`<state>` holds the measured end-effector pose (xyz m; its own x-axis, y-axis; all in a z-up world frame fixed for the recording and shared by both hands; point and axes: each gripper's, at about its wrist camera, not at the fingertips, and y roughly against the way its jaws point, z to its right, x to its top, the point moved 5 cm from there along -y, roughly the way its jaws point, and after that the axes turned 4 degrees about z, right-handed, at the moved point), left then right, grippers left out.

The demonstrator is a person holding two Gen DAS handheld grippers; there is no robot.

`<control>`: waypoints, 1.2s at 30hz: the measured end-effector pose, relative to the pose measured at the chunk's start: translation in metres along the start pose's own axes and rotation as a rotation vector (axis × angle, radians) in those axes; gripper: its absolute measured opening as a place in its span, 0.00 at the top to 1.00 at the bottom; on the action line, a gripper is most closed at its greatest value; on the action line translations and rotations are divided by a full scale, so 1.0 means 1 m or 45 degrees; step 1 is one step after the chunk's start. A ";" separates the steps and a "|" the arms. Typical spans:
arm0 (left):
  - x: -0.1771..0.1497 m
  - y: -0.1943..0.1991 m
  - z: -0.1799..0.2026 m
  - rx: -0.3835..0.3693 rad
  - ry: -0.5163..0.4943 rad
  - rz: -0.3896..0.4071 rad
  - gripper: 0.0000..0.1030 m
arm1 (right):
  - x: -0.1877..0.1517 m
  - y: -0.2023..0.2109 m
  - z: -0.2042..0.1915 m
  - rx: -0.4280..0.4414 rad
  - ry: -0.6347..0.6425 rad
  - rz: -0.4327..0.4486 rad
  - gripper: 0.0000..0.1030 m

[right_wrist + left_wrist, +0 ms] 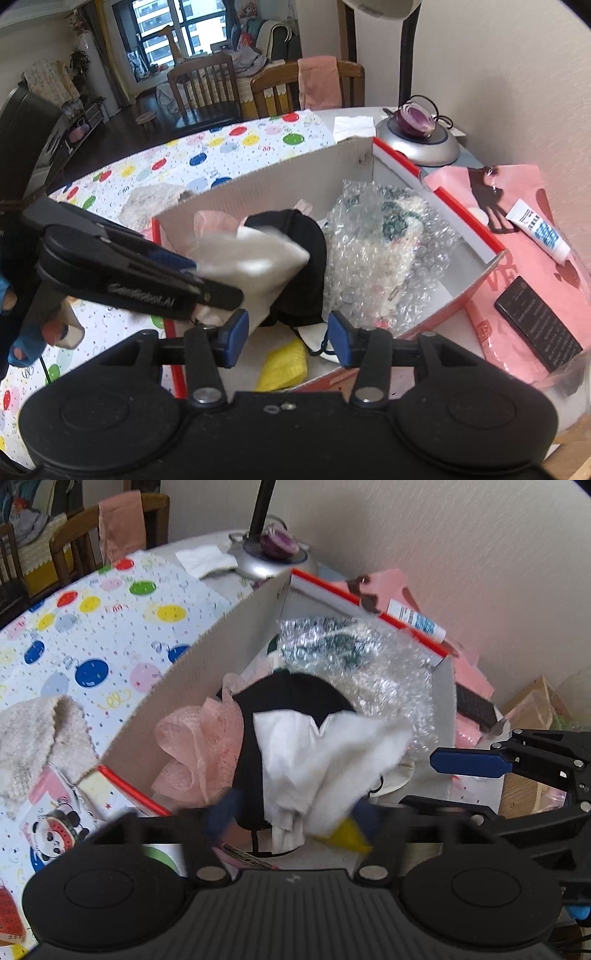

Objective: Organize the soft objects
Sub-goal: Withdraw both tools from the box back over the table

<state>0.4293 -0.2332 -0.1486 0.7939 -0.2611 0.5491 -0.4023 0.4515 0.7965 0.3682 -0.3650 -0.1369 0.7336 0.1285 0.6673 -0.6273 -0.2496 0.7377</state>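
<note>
Cloth [325, 760], white and blurred, loose between the parted jaws of the left gripper [295, 808], above the middle of the box [207, 653]. Not pinched as far as can be seen: both fingers clear of the folds, lower edge drooping toward the box floor. Likely to land on top of the black cloth [291, 694], yet could drape over the near wall and slide out onto the surface [110, 627] if let fall too close to the rim. Could also snag on a finger and get dragged back out when lifting away; best to pull straight up and clear. Right gripper [288, 330] just beside, jaws partly apart, nothing between them, pads hovering over the near end of the box above a yellow rag [284, 365]. Risk of the two grippers knocking together, being so close over one small opening. Further out, inside the box: pink puff [195, 753] against the left wall, bubble wrap [369, 664] heaped at the far end and standing above the rim, apt to spill if pressed. Outside the box, to the left, a beige towel [40, 738] lying on the surface, probably next to be packed.
</note>
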 end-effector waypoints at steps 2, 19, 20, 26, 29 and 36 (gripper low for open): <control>0.000 0.009 0.001 -0.012 -0.003 0.024 0.28 | 0.001 0.006 0.000 -0.001 -0.010 0.016 0.53; -0.028 0.106 -0.003 -0.020 -0.053 0.286 0.28 | 0.007 0.055 -0.024 -0.006 -0.081 0.176 0.37; -0.032 0.112 -0.005 -0.014 -0.054 0.297 0.28 | 0.007 0.057 -0.029 -0.002 -0.081 0.187 0.36; -0.055 0.147 -0.024 0.012 -0.015 0.363 0.25 | 0.007 0.070 -0.060 0.024 -0.068 0.241 0.25; -0.066 0.165 -0.035 0.038 0.007 0.394 0.18 | 0.006 0.072 -0.077 0.034 -0.058 0.253 0.22; -0.095 0.203 -0.068 0.060 0.076 0.452 0.15 | 0.005 0.074 -0.118 0.074 -0.046 0.278 0.13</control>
<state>0.3034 -0.0588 -0.0566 0.6255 -0.0441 0.7790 -0.6775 0.4646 0.5703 0.2948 -0.2694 -0.0673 0.5913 0.0313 0.8059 -0.7571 -0.3229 0.5680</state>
